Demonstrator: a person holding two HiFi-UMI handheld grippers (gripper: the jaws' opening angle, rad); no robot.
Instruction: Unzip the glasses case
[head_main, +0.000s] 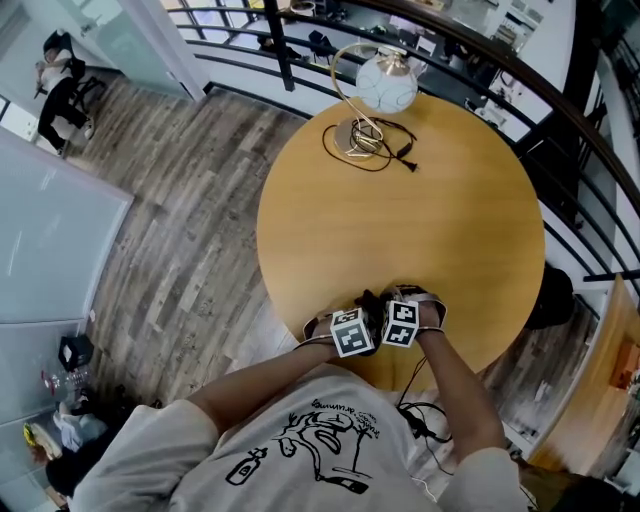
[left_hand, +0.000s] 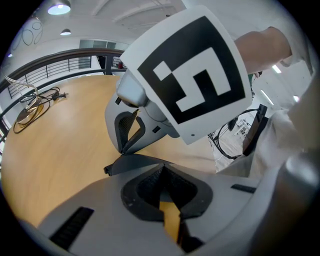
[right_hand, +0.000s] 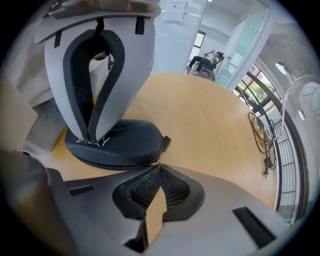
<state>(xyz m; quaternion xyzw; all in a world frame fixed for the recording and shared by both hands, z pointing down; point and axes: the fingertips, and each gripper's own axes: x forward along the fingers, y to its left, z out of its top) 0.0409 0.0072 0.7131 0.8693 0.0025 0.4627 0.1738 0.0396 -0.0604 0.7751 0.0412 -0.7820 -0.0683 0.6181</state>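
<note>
Your left gripper (right_hand: 92, 135) is clamped on the edge of the glasses case (right_hand: 120, 145), which sits at the near edge of the table (head_main: 450, 230). Your right gripper (right_hand: 159, 169) is closed on what looks like the zip pull (right_hand: 159, 161). Zip looks fully shut, so the whole pull is left to do

Pale lettering stands on the case (right_hand: 125, 145) lid, partly covered and not legible. The shirt (head_main: 320, 440) bears a drawing under a curved line of print, too small to read. Both cubes (head_main: 351, 332) carry black-and-white square markers.
</note>
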